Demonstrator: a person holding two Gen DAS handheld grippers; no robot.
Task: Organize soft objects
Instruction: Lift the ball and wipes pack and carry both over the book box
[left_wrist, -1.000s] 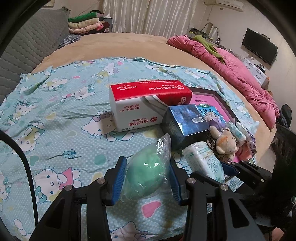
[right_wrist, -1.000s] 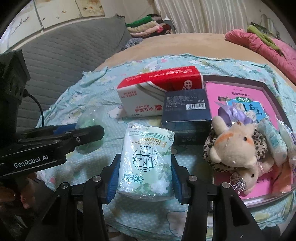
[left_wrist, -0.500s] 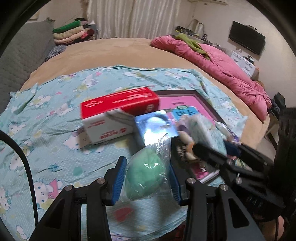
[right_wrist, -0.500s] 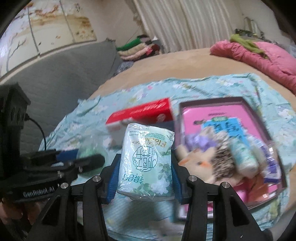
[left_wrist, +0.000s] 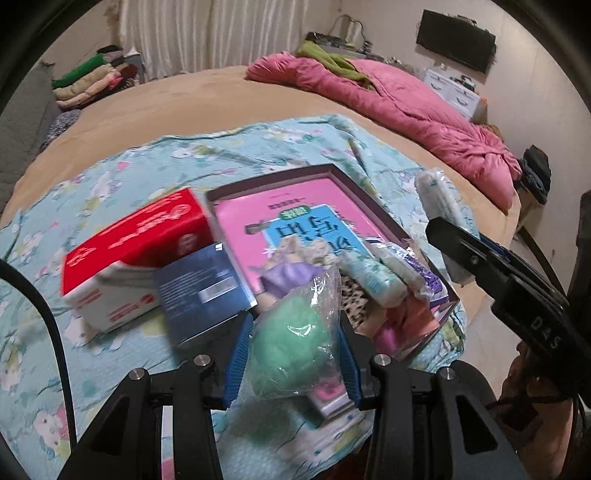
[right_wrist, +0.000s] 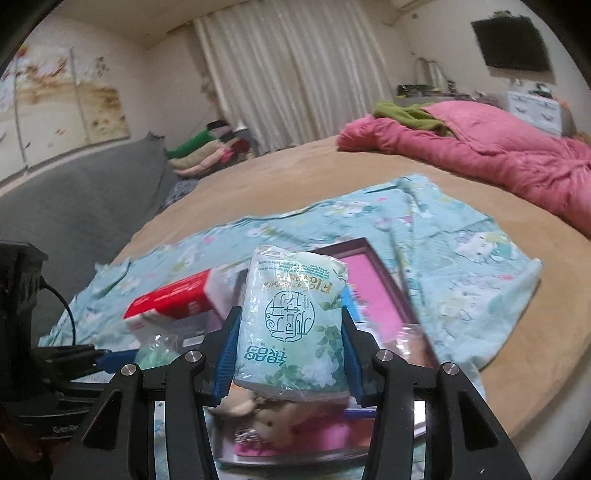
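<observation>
My left gripper (left_wrist: 291, 354) is shut on a green sponge ball in a clear bag (left_wrist: 295, 339), held above the near end of a dark-rimmed tray (left_wrist: 373, 206) with a pink book inside. My right gripper (right_wrist: 290, 356) is shut on a pale green tissue pack (right_wrist: 291, 325), held above the same tray (right_wrist: 388, 273). The pack and right gripper also show in the left wrist view (left_wrist: 443, 206) at the right. Small tissue packs (left_wrist: 373, 280) lie in the tray. A plush toy (right_wrist: 269, 421) lies below the pack.
A red and white tissue box (left_wrist: 136, 251) and a dark blue box (left_wrist: 203, 288) sit left of the tray on the cartoon-print sheet (left_wrist: 258, 147). A pink quilt (left_wrist: 406, 107) lies at the far right of the bed. Folded clothes (left_wrist: 88, 77) are stacked at the back left.
Both grippers have risen and moved right over the tray, each still holding its item. The boxes have shifted left in both views.
</observation>
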